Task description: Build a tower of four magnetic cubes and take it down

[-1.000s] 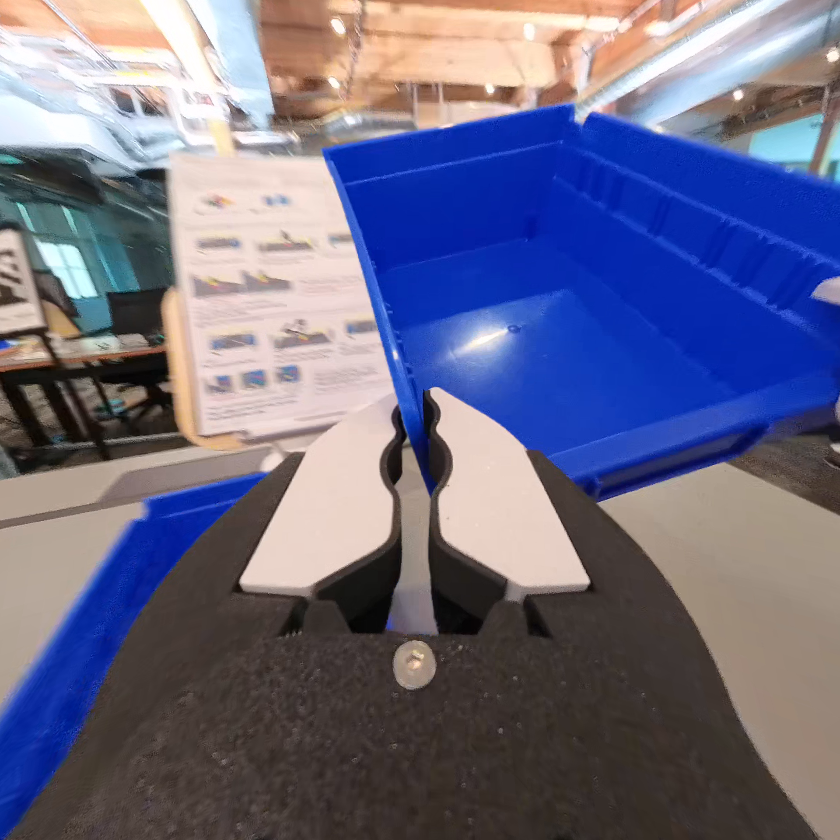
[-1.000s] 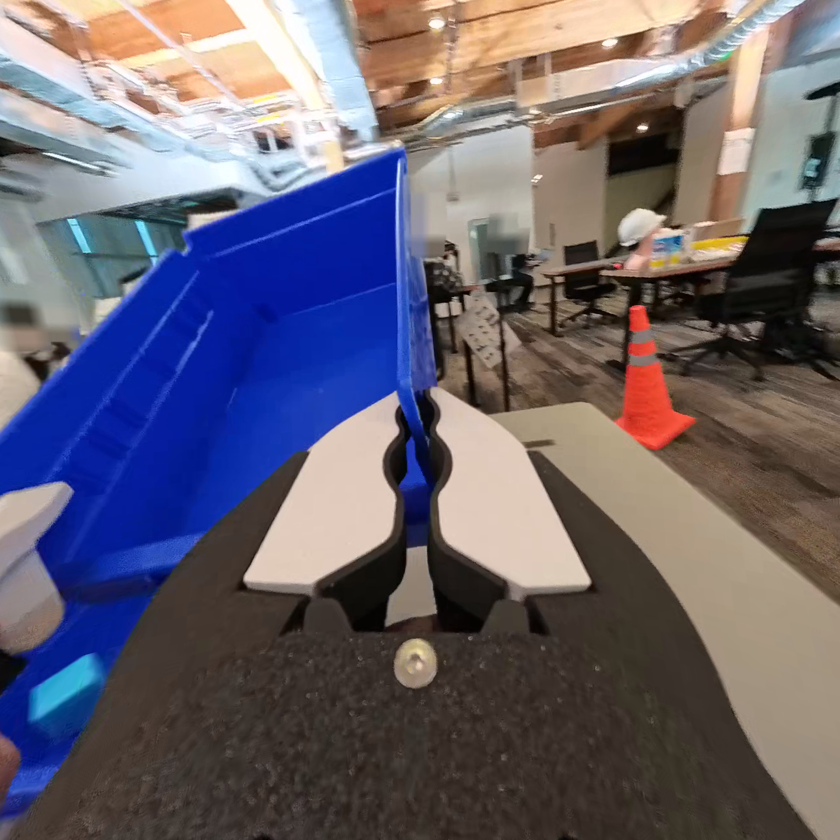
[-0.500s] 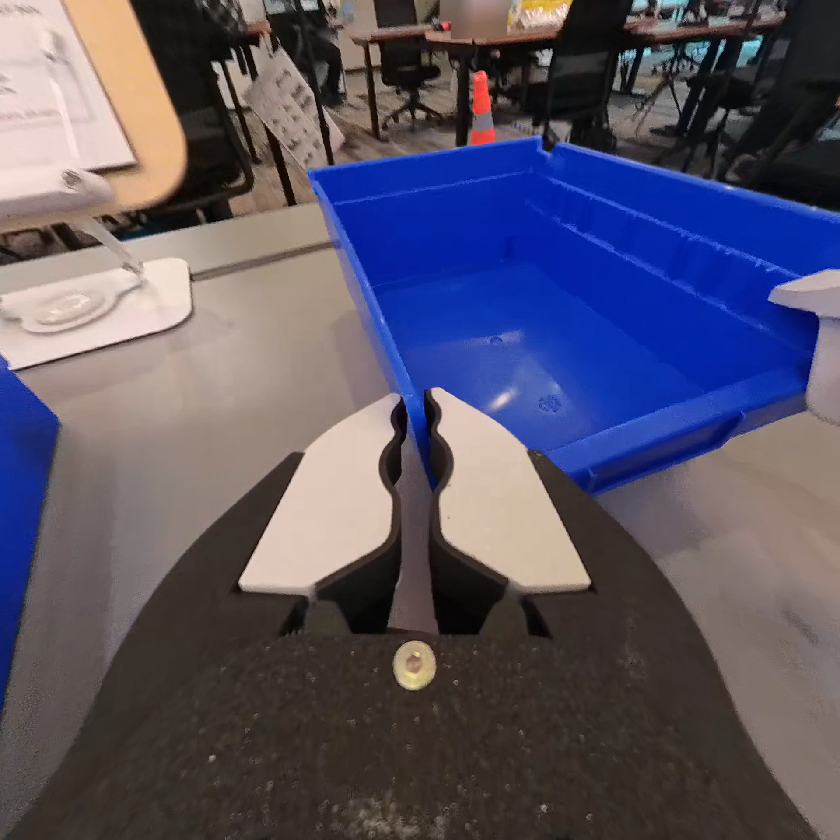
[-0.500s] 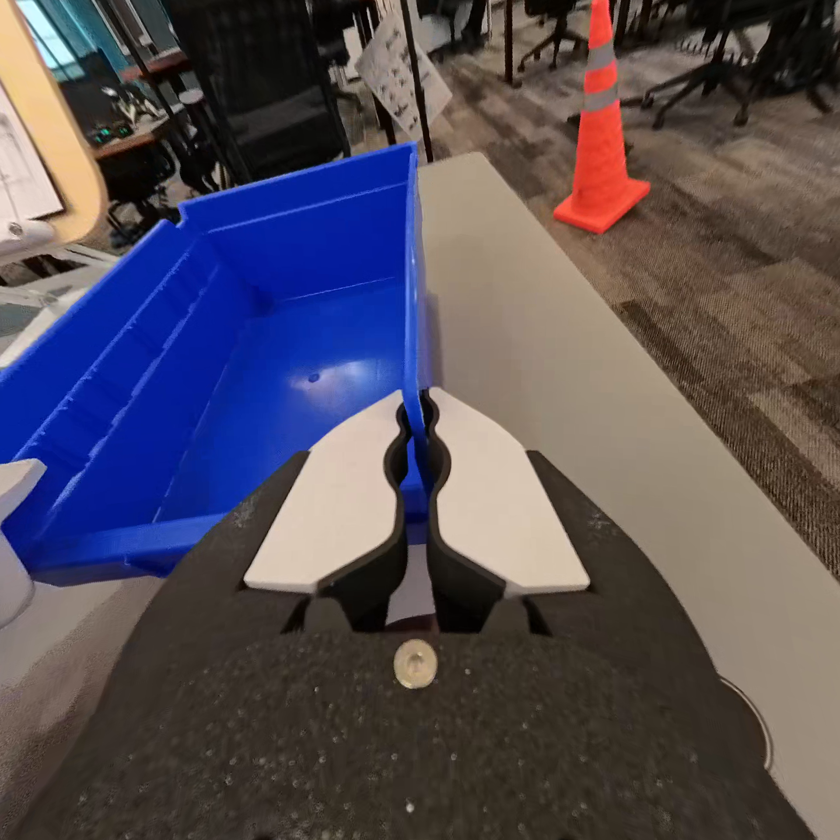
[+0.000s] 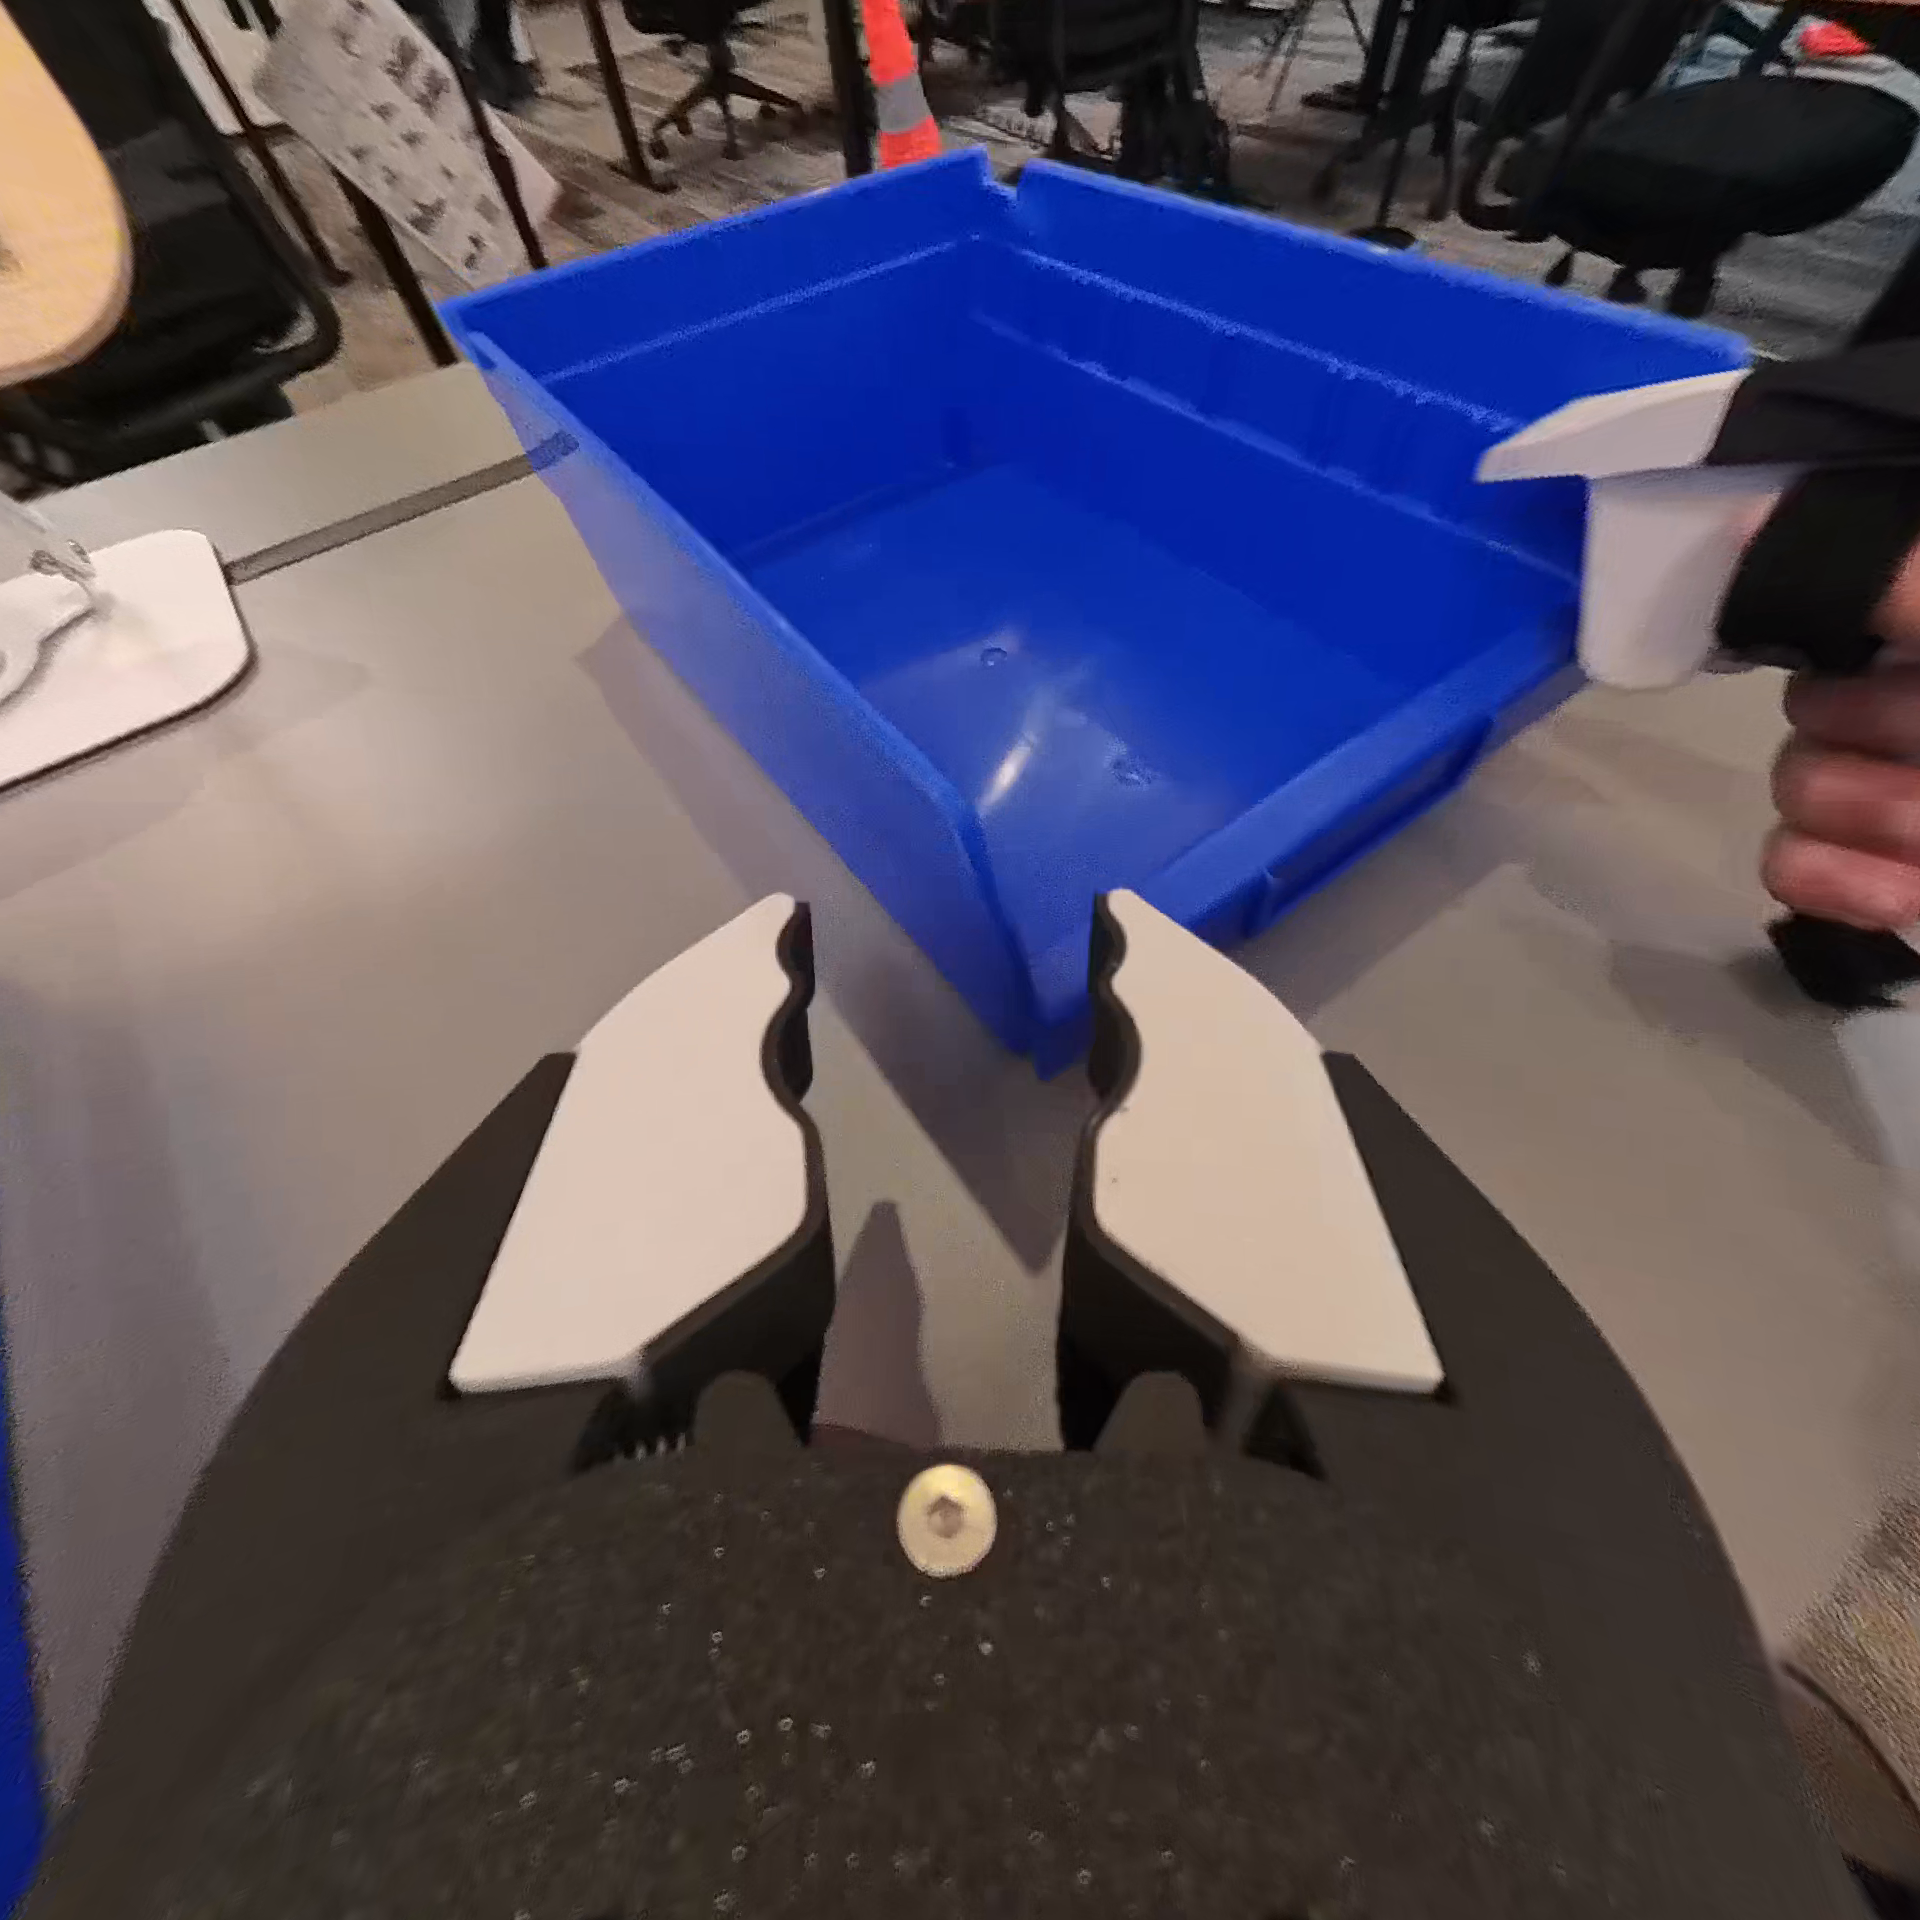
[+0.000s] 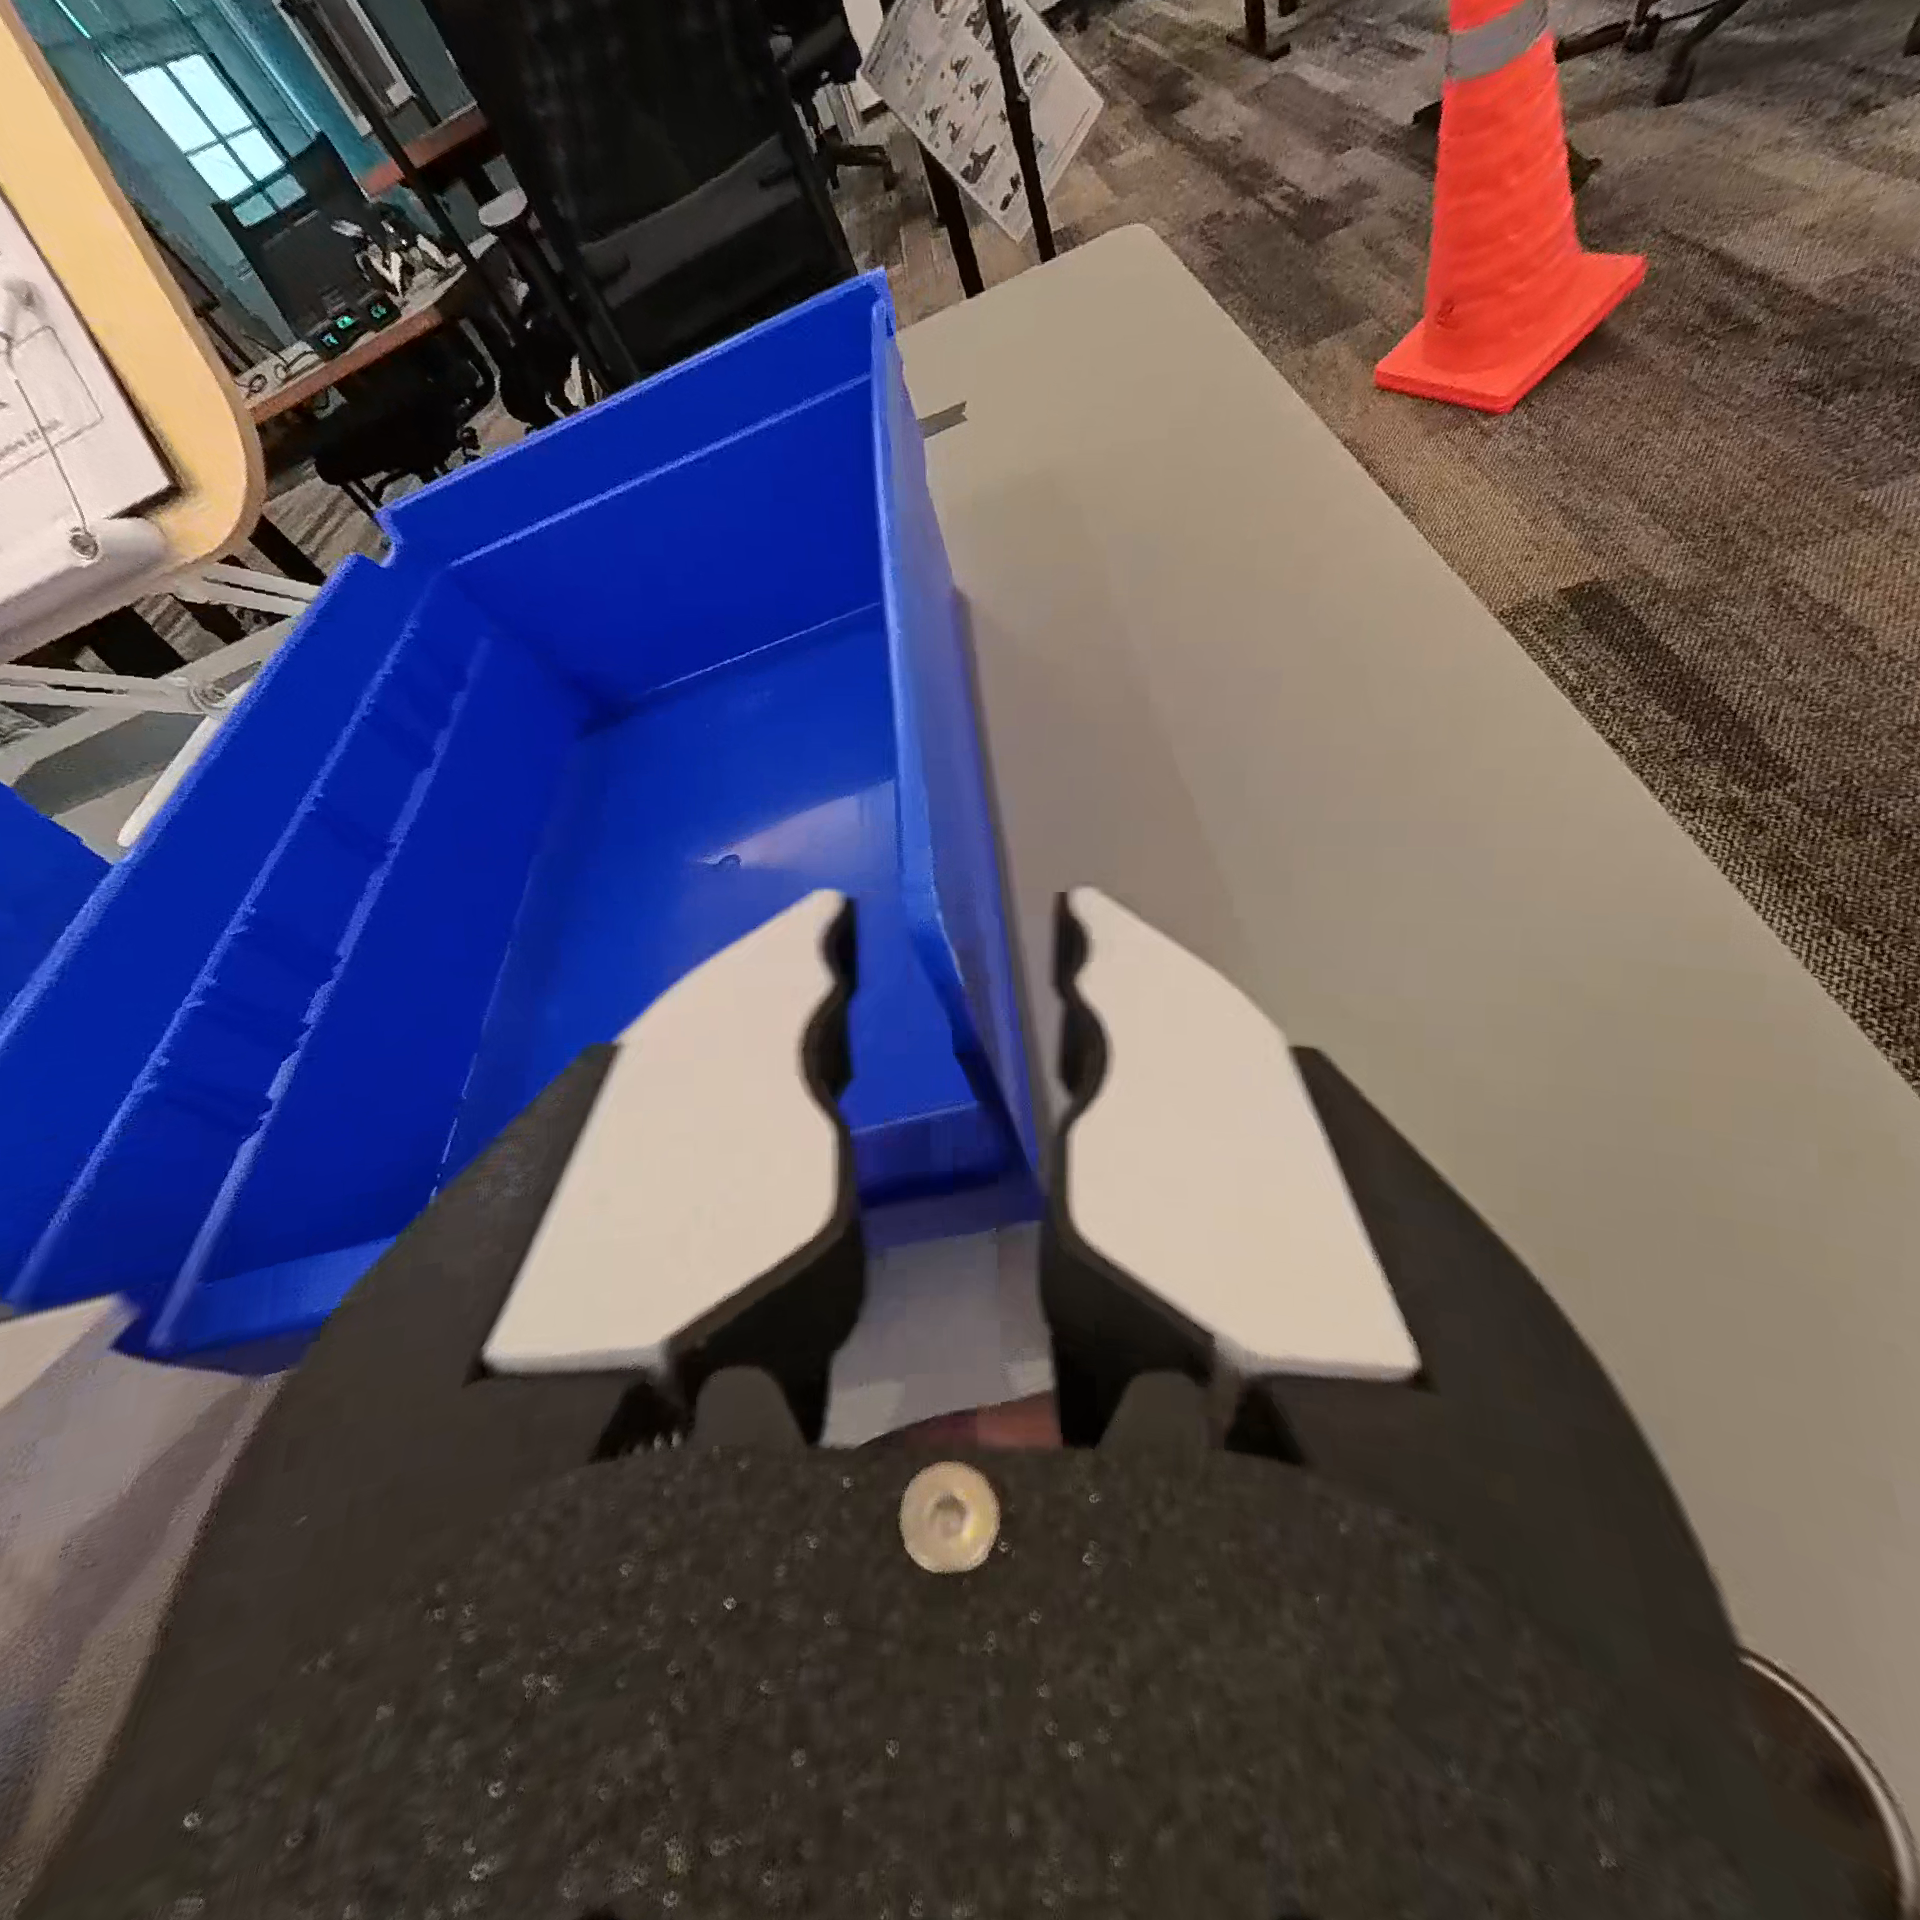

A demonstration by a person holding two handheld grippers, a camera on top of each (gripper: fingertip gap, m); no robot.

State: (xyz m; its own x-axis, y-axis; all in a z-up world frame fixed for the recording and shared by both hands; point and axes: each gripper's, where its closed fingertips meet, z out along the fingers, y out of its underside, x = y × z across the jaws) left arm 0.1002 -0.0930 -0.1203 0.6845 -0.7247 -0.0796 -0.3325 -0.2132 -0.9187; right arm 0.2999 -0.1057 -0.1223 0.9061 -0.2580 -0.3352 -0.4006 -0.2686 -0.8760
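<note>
Both grippers were spread wide, holding nothing. The left gripper (image 5: 948, 914) sat at the blue bin's (image 5: 727, 582) near corner on the grey table (image 5: 364, 883). The right gripper (image 6: 954, 909) straddled the bin's right wall (image 6: 914, 644) without touching it.

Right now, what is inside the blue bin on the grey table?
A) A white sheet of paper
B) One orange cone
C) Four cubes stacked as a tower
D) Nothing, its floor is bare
D: in both wrist views the blue bin shows only its bare shiny floor; no cube appears in it, and the orange cone stands on the carpet beyond the table.
</note>
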